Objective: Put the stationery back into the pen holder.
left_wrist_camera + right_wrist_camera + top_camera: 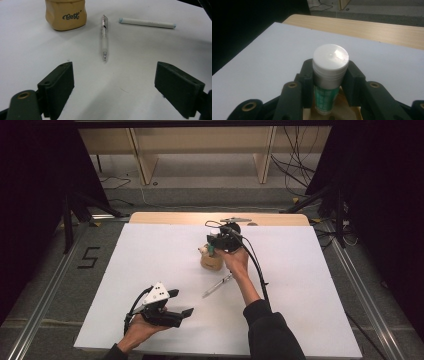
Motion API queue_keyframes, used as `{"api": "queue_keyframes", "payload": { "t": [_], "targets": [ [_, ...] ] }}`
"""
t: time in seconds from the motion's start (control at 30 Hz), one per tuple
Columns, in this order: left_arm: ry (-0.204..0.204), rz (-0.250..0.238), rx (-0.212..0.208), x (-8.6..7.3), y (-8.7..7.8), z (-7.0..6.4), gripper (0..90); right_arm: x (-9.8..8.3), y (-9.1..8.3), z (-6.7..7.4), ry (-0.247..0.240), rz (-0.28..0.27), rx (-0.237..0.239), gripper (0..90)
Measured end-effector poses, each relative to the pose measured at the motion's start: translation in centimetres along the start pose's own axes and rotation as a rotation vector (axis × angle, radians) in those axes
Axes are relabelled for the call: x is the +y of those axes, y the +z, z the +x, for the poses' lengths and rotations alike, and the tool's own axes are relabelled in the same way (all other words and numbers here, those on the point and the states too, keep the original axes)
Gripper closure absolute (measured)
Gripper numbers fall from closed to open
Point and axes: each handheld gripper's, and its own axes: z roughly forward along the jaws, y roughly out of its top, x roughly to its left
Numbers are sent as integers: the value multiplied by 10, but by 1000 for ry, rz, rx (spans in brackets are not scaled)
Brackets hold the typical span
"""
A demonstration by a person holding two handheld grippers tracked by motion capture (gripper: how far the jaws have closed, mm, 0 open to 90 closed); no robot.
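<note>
My right gripper (214, 249) (330, 67) is shut on a glue stick (330, 65) with a white cap and a green label. It holds the stick tilted just over the mouth of a tan cup (211, 263) (343, 110) near the table's middle. In the left gripper view the cup (66, 14) bears the word "Best". A clear pen (217, 286) (104, 37) lies on the white sheet just in front of the cup. A white stick with pale blue ends (147, 23) lies beside the pen. My left gripper (181, 303) (115, 76) rests open near the front left, with nothing between its jaws.
The white sheet (150, 255) covers most of the table, and a wooden strip (170, 217) shows along the far edge. Cables trail from both grippers. Dark curtains and stands flank the table.
</note>
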Motion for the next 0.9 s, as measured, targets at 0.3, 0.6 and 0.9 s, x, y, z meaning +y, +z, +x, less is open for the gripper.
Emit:
{"api": "queue_keyframes", "payload": {
  "t": [0.3,0.6,0.9],
  "targets": [
    [0,0,-1,0,0,0,156,-2,4,1,-11,13,-5,653],
    [-1,1,-2,0,1,0,156,-3,7,2,-15,21,7,621],
    [5,5,-1,0,1,0,156,4,1,6,-22,-7,50,518]
  ]
}}
